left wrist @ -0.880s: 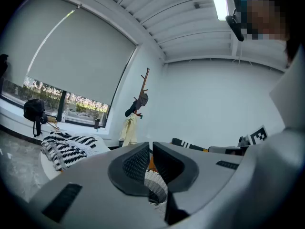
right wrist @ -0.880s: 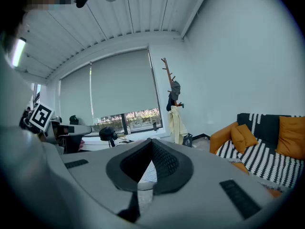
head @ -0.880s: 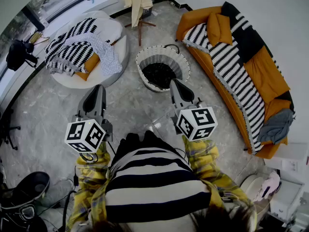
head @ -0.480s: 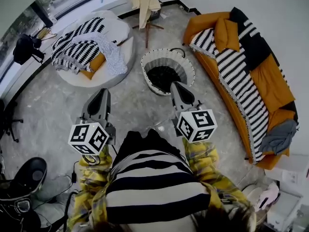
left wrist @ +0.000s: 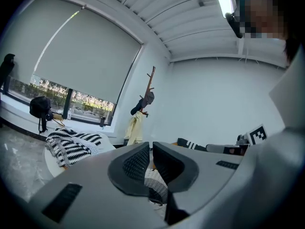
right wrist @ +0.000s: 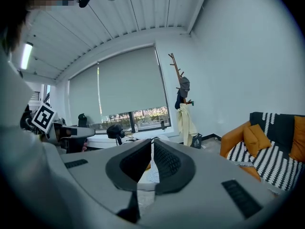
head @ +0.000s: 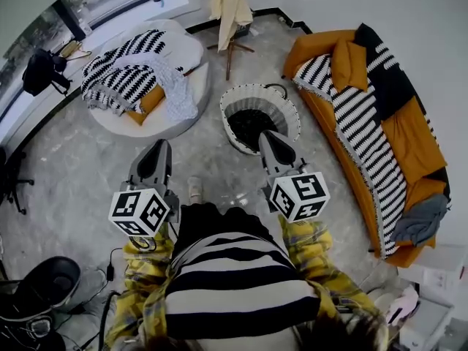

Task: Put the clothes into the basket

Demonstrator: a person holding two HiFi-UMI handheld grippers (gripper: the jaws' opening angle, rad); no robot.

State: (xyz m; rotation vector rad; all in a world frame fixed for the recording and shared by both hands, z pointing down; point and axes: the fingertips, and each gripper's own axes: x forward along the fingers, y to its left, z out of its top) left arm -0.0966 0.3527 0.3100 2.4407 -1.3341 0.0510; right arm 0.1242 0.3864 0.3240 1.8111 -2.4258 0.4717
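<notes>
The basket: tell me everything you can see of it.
The basket is round, with a pale woven-looking rim and wall and a dark loop handle at its far edge. Its inside looks dark with a grey-striped band; whether clothes lie in it I cannot tell. It stands upright on the grey floor between the round cushion and the orange sofa, touching neither. The right gripper overlaps its near rim in the head view.

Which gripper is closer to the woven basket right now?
Right. The right gripper points at the basket, its tip by the near rim; the left gripper is well off to the side, at the head view's left.
</notes>
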